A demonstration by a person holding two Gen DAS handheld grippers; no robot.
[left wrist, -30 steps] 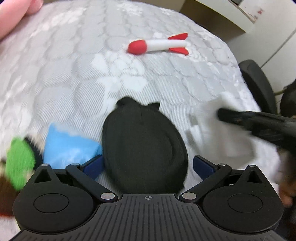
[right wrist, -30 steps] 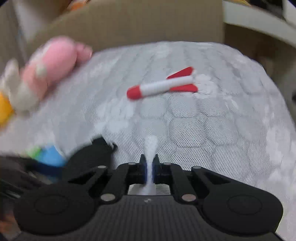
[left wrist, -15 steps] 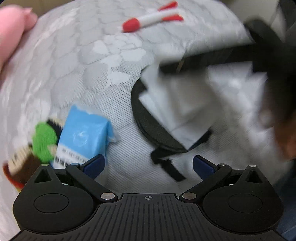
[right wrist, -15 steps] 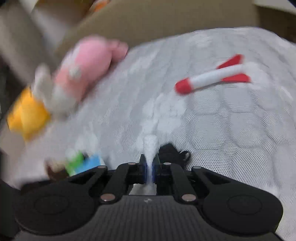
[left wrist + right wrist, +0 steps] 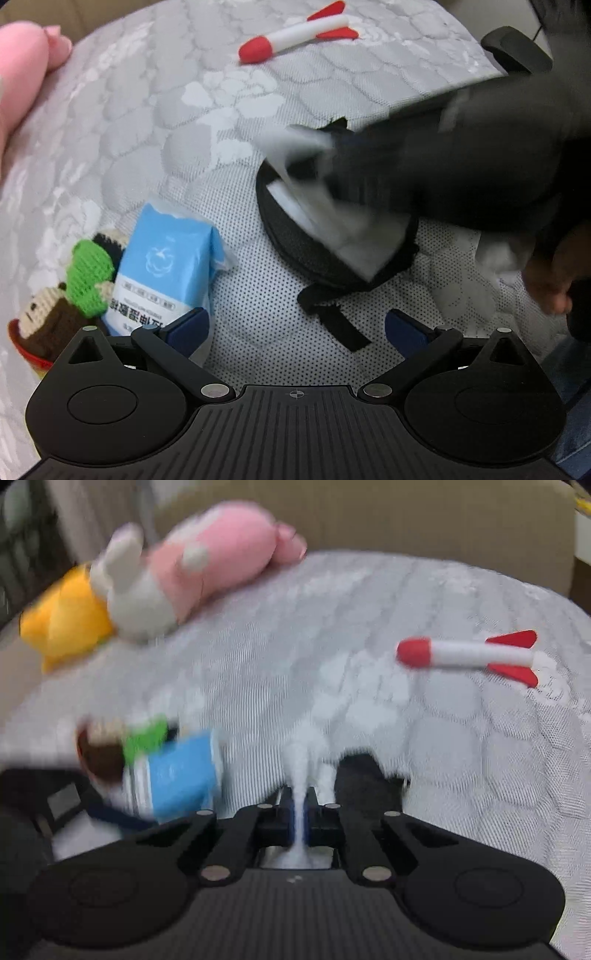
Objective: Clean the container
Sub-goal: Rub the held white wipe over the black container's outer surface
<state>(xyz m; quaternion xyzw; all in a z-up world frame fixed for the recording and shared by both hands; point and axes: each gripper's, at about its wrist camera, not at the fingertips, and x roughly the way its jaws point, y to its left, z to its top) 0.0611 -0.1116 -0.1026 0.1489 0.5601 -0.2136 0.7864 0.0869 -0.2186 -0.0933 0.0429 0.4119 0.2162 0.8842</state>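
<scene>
Quilted grey-white mattress (image 5: 155,122) filling both views, stitched in a cobble pattern. Beige headboard (image 5: 388,513) behind it in the right wrist view.

Pink plush (image 5: 218,550) with white ears lying at the far left of the mattress, touching a yellow plush (image 5: 62,616).

Black oval container (image 5: 306,240) lying flat on the mattress ahead of the left tool, near the right half of the left wrist view; black strap (image 5: 332,317) trailing from its near edge. In the right wrist view only a dark corner of it visible, just right of the wipe.

White wipe (image 5: 332,218) spread over the container's top, blurred. Pinched between the fingers of the right tool (image 5: 300,812), jaws closed on it, a thin fold standing up between the pads. Right tool reaching in from the right over the container, heavily blurred.

Left tool (image 5: 295,326) wide open, nothing between its blue pads (image 5: 188,326); container strap lying in the gap but apart from both fingers.

Blue tissue pack (image 5: 166,266) left of the container, apart from it. Crocheted dolls (image 5: 74,295), green and brown, touching the pack's left side.

Red-and-white toy rocket (image 5: 295,35) far back on the mattress, well apart from the rest.
</scene>
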